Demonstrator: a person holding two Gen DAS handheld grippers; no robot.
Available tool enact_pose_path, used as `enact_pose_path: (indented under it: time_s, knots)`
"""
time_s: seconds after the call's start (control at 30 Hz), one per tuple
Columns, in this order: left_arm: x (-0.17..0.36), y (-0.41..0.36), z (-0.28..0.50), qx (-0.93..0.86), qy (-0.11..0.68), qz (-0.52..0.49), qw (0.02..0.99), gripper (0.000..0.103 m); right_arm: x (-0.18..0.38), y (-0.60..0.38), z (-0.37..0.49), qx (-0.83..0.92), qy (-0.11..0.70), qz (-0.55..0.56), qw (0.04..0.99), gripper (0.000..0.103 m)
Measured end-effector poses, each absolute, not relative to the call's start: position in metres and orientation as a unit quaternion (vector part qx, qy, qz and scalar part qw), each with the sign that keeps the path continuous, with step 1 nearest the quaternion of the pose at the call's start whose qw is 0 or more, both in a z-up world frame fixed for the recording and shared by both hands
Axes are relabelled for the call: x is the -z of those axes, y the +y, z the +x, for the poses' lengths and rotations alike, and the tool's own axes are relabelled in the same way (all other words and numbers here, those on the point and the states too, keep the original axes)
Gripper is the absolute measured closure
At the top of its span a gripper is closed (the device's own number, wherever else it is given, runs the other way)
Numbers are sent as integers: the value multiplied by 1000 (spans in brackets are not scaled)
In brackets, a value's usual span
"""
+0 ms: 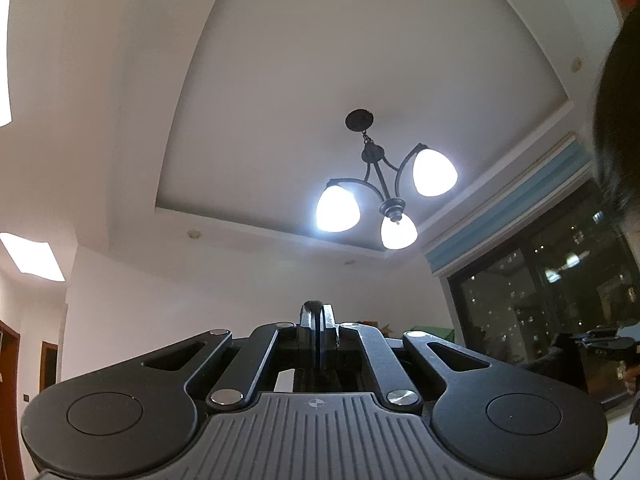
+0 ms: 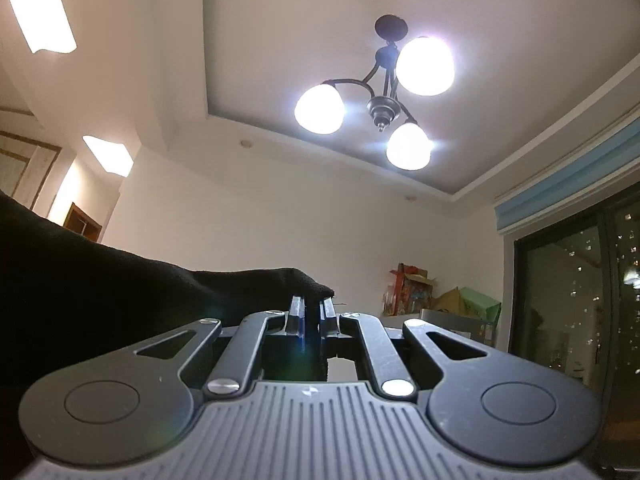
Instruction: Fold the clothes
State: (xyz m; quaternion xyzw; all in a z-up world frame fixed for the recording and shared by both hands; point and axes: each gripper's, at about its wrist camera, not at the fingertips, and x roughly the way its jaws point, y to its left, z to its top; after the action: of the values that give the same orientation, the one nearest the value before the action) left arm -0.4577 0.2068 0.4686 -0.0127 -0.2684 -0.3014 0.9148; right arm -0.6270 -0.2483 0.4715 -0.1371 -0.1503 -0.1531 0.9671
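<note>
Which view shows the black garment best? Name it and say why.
The right wrist view: the black garment spreads from the left edge to the right gripper, whose fingers pinch its corner. The left wrist view shows only a dark scrap between the left gripper fingers.

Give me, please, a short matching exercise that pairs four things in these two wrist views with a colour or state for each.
Things:
1. ceiling lamp
2. black cloth
3. window
4. roller blind

States:
a. pale blue
b. lit, three shades
c. dark, night outside
d. pinched at its edge in the right gripper

Pairs: 1-b, 2-d, 3-c, 4-a
</note>
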Motion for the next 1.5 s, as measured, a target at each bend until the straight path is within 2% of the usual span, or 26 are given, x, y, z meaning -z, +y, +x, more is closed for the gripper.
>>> enact_pose_path:
  time_s: [0.27,0.4,0.73,0.97,1.17,1.33,1.5]
  knots:
    - [-454,193,-394,280,-214,-14,936,99,-458,-273,-588,134,-123,-124,975,96]
    - [-418,195,-346,268,-188,-12,945,99,-439,-286,-544,123,-97,-113,981,96]
    - [-327,203,-224,237,-120,-9,964,99,-341,-286,-397,110,0,-59,992,96]
    - [-254,243,-141,251,-39,-81,964,99,-264,-272,-301,115,74,12,991,96]
    - [-256,264,-81,267,13,-72,961,99,-240,-250,-237,119,130,21,984,96]
    - [-266,269,-32,275,66,-57,958,99,-255,-245,-193,124,167,4,978,96]
    - [-230,254,55,246,138,-56,958,99,-198,-270,-87,93,227,7,969,95]
